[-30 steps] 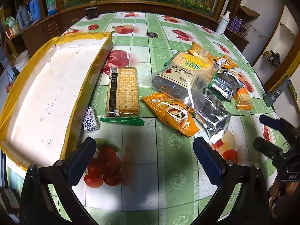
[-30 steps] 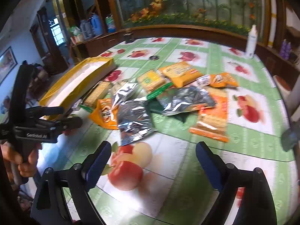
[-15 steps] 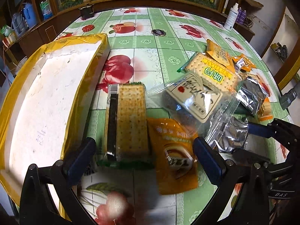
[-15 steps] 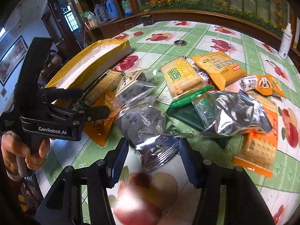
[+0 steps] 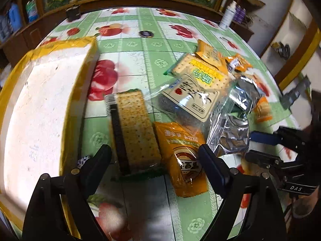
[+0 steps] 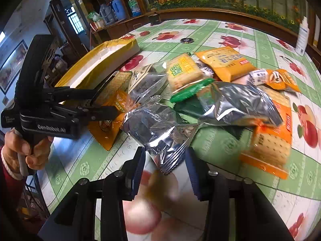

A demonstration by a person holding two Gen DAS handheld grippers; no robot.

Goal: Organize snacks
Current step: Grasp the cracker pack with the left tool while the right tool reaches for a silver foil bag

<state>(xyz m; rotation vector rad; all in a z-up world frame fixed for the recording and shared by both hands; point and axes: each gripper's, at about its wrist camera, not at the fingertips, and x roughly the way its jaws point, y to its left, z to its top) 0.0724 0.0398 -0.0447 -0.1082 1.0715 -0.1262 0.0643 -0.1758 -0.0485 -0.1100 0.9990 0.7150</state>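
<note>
Silver foil shines on the snack bag (image 6: 158,132) that lies nearest the right gripper (image 6: 164,160). Its two blue fingers (image 6: 138,166) are closing, and the crimped end of the silver bag sits in the gap between them. The pads do not press on it yet, so nothing is held.

Many snacks lie in a heap on the green table (image 6: 266,46), which has red fruit pictures on it. Behind the silver bag is a second silver bag (image 6: 240,104). An orange cracker pack (image 6: 268,138) lies to its right. A yellow cracker pack (image 6: 183,70) and an orange pack (image 6: 225,62) sit farther back.

On the left, a hand (image 6: 22,148) holds the left gripper (image 5: 155,160). Its jaws are wide but closing a little. A long cracker pack (image 5: 134,128) and an orange pouch (image 5: 180,158) lie side by side between the fingers, and neither is squeezed. A clear bag with a tan label (image 5: 188,100) lies beyond them.

A big white tray (image 5: 40,108) with yellow tape on its rim sits on the left side of the table, just beside the long cracker pack.
</note>
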